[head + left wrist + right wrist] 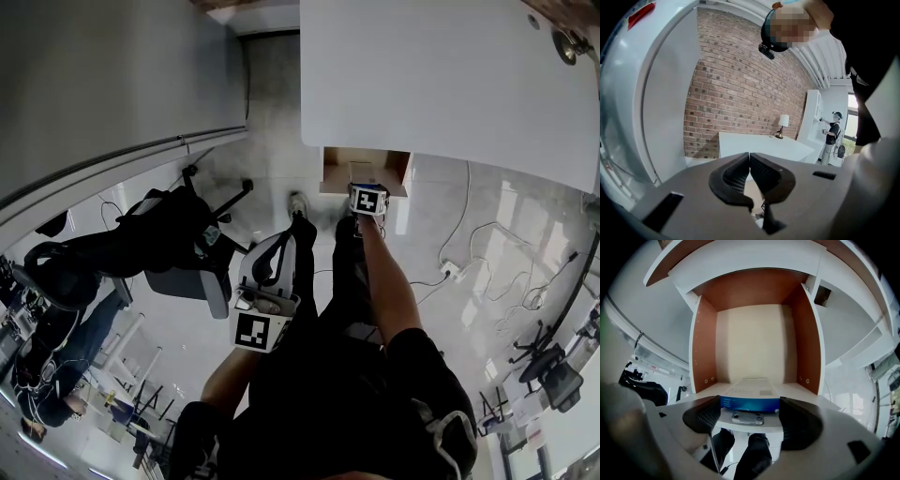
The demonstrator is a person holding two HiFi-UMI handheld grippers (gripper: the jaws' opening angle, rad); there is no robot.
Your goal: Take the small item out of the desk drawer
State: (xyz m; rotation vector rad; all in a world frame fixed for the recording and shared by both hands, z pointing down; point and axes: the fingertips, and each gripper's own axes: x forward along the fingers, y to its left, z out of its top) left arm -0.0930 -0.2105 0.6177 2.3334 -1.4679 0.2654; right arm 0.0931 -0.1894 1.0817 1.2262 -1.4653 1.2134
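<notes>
The desk drawer (364,167) stands pulled out under the white desk (441,84). In the right gripper view the drawer (705,343) has brown side walls and a pale bottom. A flat blue and white box (751,393) lies at its front, above a metal handle (747,418). My right gripper (750,411) is open, one pad at each front corner of the box; whether they touch it I cannot tell. From the head view it (367,187) sits at the drawer front. My left gripper (279,248) hangs by the person's leg, shut and empty (750,161).
A black office chair (178,246) stands left of the person's legs. Cables and a power strip (450,272) lie on the floor at the right. The left gripper view shows a brick wall (740,93), a table lamp (783,123) and a distant person (833,136).
</notes>
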